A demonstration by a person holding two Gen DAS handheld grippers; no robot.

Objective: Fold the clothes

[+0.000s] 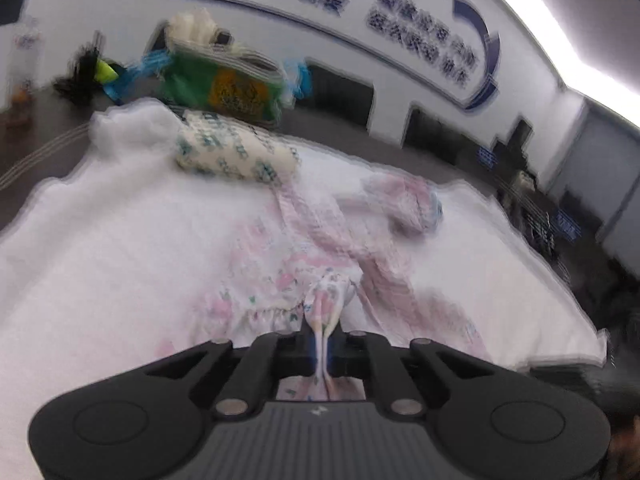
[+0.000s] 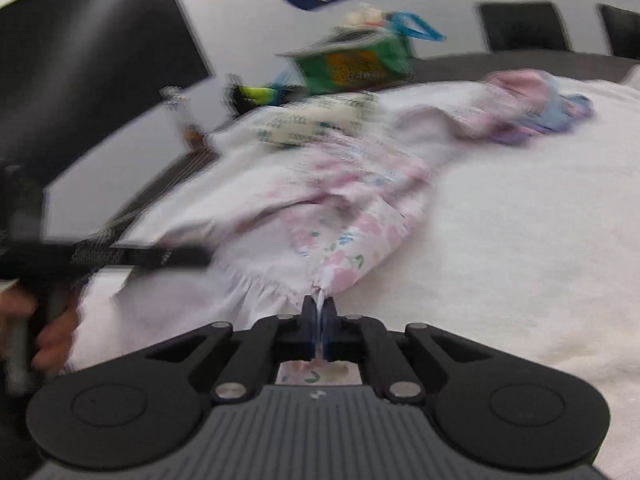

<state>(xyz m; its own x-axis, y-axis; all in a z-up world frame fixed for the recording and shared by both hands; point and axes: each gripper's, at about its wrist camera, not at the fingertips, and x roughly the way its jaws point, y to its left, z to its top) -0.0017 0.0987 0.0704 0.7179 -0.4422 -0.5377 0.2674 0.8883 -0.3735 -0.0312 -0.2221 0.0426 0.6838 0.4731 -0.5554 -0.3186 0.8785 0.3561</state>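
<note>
- Your left gripper (image 1: pixel 325 344) is clamped on the floral garment's (image 1: pixel 280 280) gathered hem; the garment lies mid white cloth (image 1: pixel 120 240) on the desk
- Your right gripper (image 2: pixel 319 320) pinches the same garment's edge

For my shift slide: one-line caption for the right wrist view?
Right gripper shut on the floral garment's hem over the white sheet, folded clothes behind.

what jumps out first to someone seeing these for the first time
A pink floral garment lies crumpled on the white cloth, each tool, left and right, shut on a pinch of its fabric. Behind it lie a rolled leaf-print cloth and a green bag.
</note>
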